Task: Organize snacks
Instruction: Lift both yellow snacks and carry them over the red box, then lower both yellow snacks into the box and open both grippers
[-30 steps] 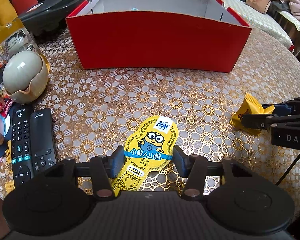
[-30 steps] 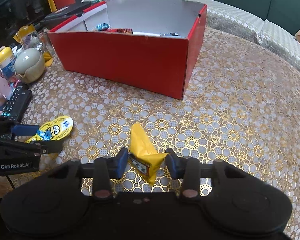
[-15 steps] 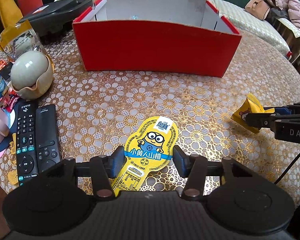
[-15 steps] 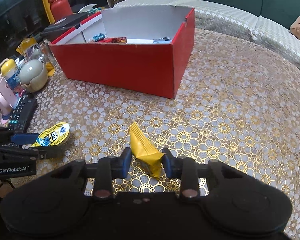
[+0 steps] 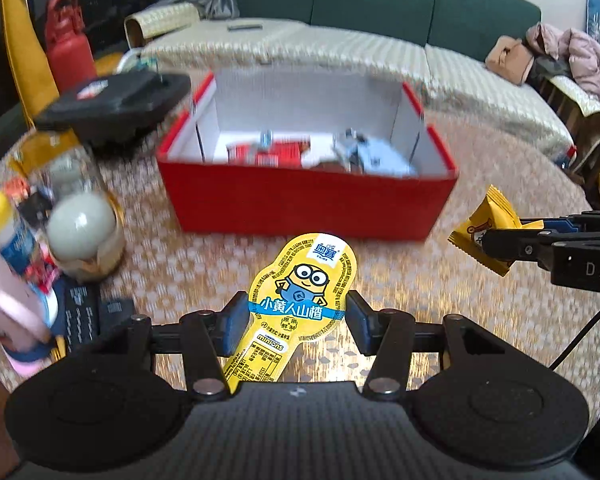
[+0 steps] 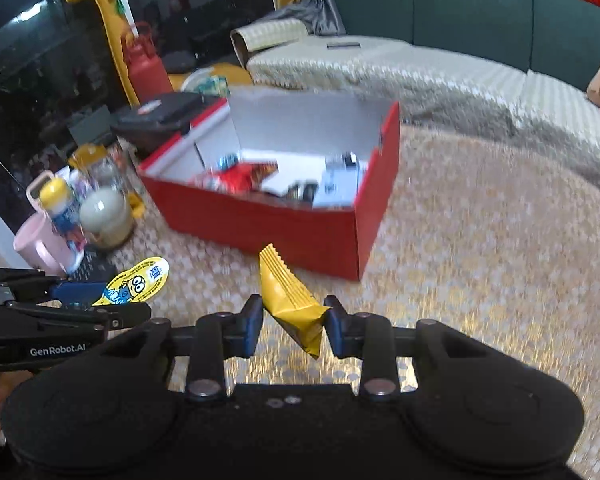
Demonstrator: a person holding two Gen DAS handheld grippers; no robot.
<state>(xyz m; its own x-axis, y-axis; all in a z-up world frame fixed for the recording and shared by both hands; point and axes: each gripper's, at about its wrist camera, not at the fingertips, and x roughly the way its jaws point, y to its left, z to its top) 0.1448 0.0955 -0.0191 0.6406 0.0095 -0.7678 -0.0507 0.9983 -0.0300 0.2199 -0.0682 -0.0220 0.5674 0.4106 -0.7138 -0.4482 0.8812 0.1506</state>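
Both grippers were clamped on snacks, up off the gold-patterned tablecloth (image 5: 440,292). Left gripper (image 5: 296,320) pinched a yellow minion packet (image 5: 300,292), right gripper (image 6: 294,326) squeezed a yellow wrapper (image 6: 290,300). Red box (image 6: 268,224) sat just beyond them, lid off, with several snacks already inside.

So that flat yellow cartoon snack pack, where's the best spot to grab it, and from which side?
Across its narrow waist, from the tail end, as the left hand-held gripper does now. The snack pack is flat with a wide rounded head and a slim tail, so the fingers pinch its two side edges where it narrows, near the blue band. That leaves the head pointing forward toward the red box.
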